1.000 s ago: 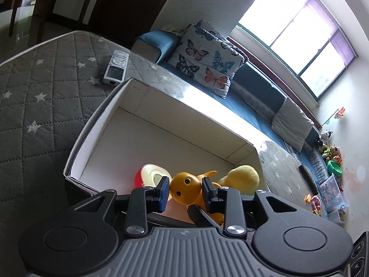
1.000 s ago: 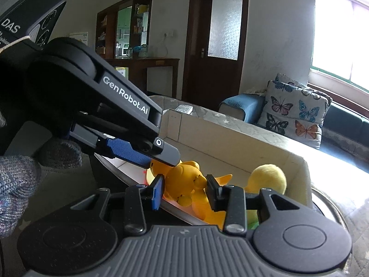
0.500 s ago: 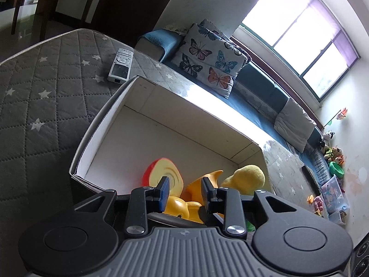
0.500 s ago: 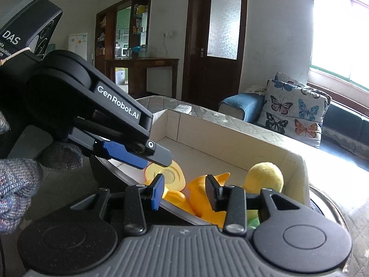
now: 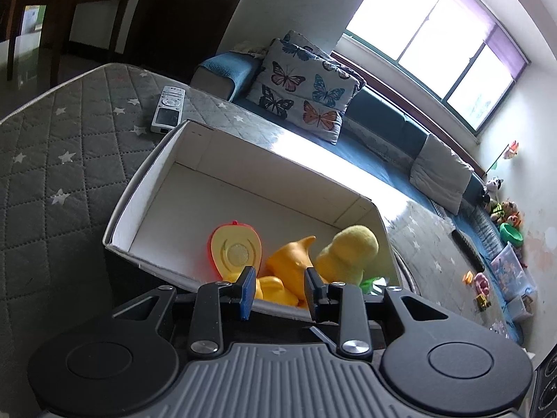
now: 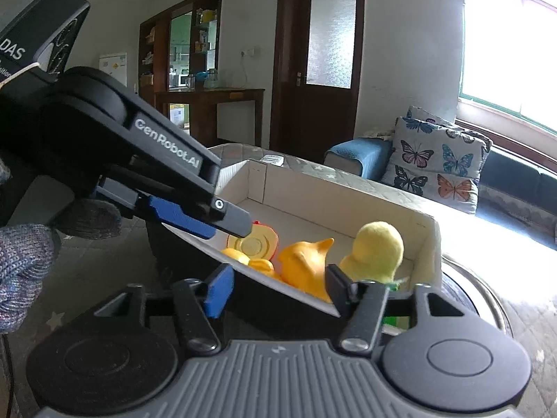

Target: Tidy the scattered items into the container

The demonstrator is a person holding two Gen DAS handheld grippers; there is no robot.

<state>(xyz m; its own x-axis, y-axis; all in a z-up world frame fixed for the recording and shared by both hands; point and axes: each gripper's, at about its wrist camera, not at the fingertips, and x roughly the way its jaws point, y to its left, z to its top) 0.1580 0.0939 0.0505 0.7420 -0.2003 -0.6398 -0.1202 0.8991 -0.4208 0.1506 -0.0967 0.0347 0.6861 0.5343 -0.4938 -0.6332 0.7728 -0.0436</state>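
Right wrist: right gripper (image 6: 276, 287) jaws opening, empty; orange toy (image 6: 306, 264) in box (image 6: 426, 240) beyond. Left gripper (image 5: 280, 287) jaws apart, empty.

Daylight pours in from the window (image 5: 435, 48), which is blown out to white in both views. A glaring sunlit band runs along the far wall of the cardboard box (image 5: 313, 170). The doorway side of the room is dim. Fisheye distortion bends the edges, and the corners darken. Focus is sharp throughout.

Toys (image 5: 292, 261) in box (image 5: 181, 146) on table (image 5: 52, 160); remote (image 5: 167, 108) behind
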